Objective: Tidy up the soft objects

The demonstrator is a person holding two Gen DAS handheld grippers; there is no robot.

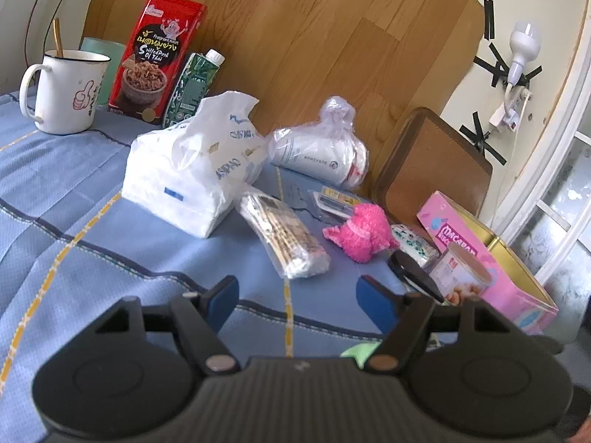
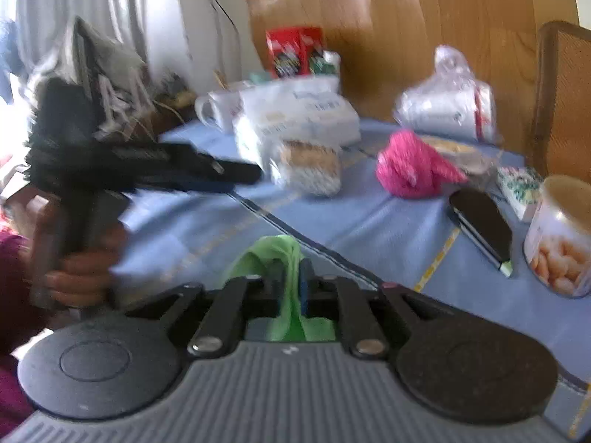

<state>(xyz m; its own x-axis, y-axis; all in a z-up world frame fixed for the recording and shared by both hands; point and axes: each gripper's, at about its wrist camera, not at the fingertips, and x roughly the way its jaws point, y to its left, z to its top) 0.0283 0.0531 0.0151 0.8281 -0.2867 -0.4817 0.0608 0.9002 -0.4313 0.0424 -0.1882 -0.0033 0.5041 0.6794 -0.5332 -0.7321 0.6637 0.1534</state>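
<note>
Green cloth (image 2: 284, 258) sits between the right gripper (image 2: 291, 277) jaws, barely parted; loosen fully before withdrawing. Left gripper (image 1: 295, 295) hovers agape, empty.

The tissue pack (image 1: 192, 170) lies left of the knitted toy (image 1: 360, 230), mug (image 1: 62, 92) behind.

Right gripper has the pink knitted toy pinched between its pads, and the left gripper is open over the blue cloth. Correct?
Not quite. The right gripper has a green cloth between its pads, not the pink knitted toy, which lies free on the blue cloth farther back, as the right wrist view shows. The left gripper is open over the blue cloth, as you say.
</note>
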